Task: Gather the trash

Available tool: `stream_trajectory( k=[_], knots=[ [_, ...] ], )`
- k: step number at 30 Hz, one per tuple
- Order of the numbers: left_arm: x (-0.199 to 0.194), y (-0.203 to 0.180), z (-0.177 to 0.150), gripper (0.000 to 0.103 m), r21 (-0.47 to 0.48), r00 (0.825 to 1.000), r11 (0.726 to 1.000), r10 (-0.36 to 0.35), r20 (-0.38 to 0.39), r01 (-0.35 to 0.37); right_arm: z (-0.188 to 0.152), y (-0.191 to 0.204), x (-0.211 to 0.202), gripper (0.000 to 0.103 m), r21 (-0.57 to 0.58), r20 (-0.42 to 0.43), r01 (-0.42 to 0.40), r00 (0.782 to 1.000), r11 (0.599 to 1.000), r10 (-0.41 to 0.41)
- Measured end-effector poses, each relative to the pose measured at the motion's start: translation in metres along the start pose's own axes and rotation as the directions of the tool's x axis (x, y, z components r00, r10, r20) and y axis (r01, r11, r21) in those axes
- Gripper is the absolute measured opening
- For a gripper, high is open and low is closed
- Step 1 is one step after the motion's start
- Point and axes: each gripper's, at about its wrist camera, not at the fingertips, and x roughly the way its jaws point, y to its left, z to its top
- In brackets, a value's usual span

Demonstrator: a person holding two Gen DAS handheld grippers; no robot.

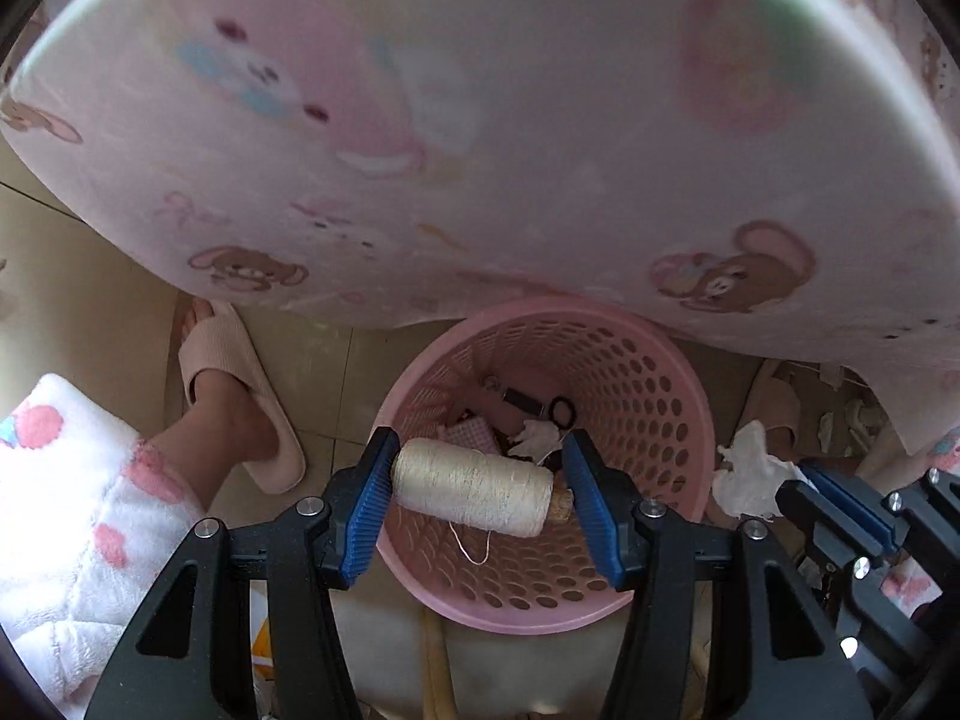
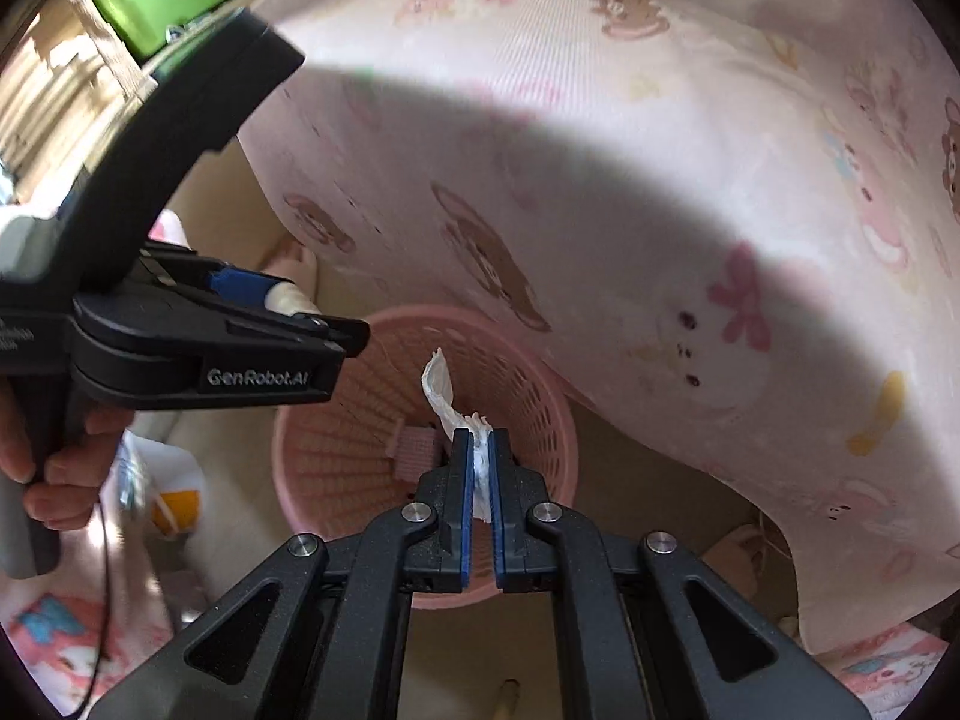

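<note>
The left hand-held gripper (image 1: 474,495) clamped a cream thread spool (image 1: 474,495) endwise, its long axis lying crosswise between the pads, directly above the pink perforated plastic basket (image 1: 678,420); the right hand-held gripper (image 2: 478,468), nearly shut, pinched a crumpled white tissue (image 2: 441,387) over the same basket, beside the cartoon-print tablecloth (image 1: 480,120); both loads hung over the opening.

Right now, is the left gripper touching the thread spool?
Touching. The left wrist view shows the left gripper with both blue pads pressed on the ends of the thread spool above the pink basket.
</note>
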Motion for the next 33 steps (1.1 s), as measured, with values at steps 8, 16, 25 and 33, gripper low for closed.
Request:
stream_trajectory(
  k=[8, 16, 25, 33],
  knots=[
    [0.024, 0.003, -0.001, 0.055, -0.002, 0.998, 0.999, 0.044, -0.054, -0.045, -0.006, 0.013, 0.018, 0.006, -0.068, -0.033, 0.067, 0.997, 0.995, -0.069],
    [0.035, 0.002, -0.003, 0.055, -0.008, 0.995, 0.999, 0.041, -0.089, -0.042, -0.005, 0.008, 0.021, 0.007, -0.042, -0.052, 0.058, 0.997, 0.997, -0.061],
    [0.025, 0.005, -0.004, 0.072, -0.032, 0.996, 0.997, 0.070, -0.053, -0.072, -0.004, 0.001, 0.016, 0.034, -0.034, -0.041, 0.082, 0.996, 0.996, -0.083],
    [0.015, 0.006, -0.005, 0.077, -0.019, 0.996, 0.996, 0.083, -0.030, -0.084, -0.003, -0.003, 0.010, 0.053, -0.021, -0.018, 0.091, 0.996, 0.996, -0.091]
  ],
)
